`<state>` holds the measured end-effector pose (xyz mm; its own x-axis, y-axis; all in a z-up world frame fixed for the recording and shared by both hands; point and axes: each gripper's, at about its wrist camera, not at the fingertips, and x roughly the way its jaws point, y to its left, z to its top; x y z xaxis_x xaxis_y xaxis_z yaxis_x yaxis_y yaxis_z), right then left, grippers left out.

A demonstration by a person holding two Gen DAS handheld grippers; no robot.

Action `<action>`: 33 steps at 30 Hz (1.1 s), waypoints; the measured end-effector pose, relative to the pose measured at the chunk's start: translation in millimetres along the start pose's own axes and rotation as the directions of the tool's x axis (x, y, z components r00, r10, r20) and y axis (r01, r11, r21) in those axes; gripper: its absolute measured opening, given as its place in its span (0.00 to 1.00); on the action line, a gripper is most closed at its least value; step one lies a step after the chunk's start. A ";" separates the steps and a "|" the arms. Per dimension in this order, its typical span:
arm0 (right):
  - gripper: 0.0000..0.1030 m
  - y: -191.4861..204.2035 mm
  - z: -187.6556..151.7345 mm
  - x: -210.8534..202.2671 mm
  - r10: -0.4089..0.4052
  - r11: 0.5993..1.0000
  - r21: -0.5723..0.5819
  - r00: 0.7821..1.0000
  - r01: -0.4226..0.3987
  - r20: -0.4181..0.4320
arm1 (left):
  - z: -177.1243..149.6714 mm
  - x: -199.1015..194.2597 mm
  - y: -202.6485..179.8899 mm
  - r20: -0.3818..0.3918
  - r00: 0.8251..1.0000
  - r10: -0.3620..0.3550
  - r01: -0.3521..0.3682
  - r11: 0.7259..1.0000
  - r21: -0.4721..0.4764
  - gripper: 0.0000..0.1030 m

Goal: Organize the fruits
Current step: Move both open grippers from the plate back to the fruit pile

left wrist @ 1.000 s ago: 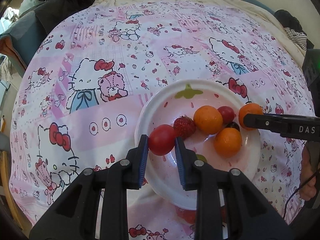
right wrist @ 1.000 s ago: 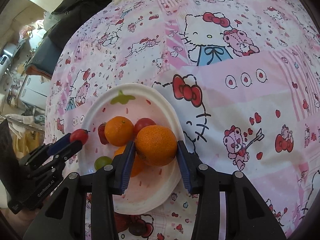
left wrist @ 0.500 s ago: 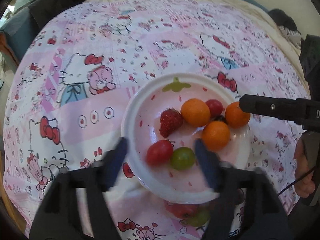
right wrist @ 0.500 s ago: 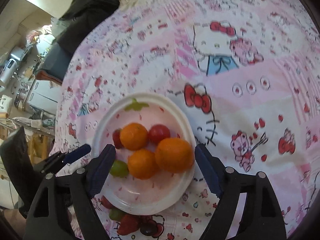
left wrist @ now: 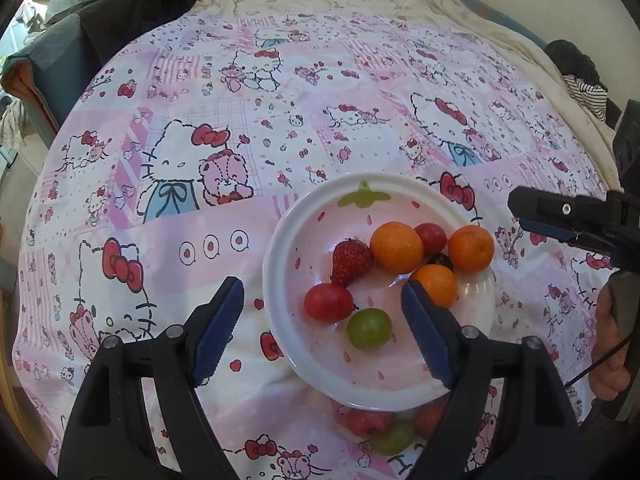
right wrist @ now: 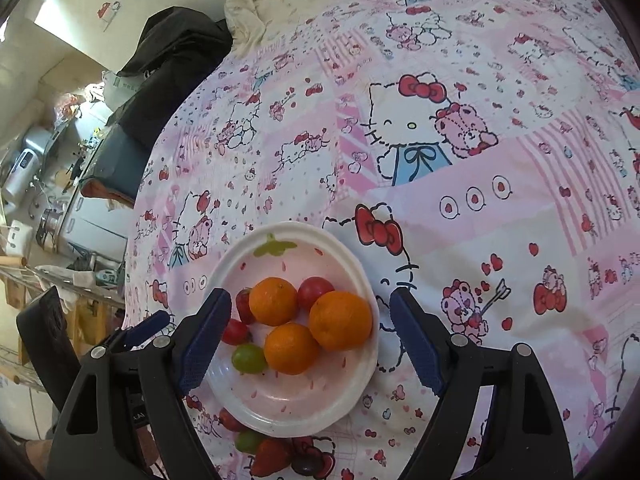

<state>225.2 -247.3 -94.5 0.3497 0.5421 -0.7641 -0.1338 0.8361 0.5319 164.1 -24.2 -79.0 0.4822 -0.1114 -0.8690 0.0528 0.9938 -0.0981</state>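
The left claw hangs released above the plate on the bed, which holds a tomato, grape, strawberry and oranges. A few loose fruits beside its near rim remain. The right claw is released too.

fruits in plate; others, perhaps strawberries, just before it.

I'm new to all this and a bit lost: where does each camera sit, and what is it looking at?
Left wrist: on the left gripper, looking down at the plate; its open fingers show, plus the right gripper.
Right wrist: on the right gripper, above the same plate; open fingers show, and the left gripper.
Shared: plate, oranges, green grape.
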 end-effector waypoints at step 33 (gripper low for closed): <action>0.81 15.7 -89.6 -66.3 -0.072 0.997 -0.017 0.997 0.073 0.028 | -65.8 -87.2 28.5 0.064 0.997 0.031 -0.020 0.988 -0.156 0.76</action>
<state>116.8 -262.6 -68.2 0.3842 0.4775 -0.7901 -0.1238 0.8748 0.4685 66.0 13.7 -37.9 0.5389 -0.0806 -0.8385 -0.0938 0.9835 -0.1548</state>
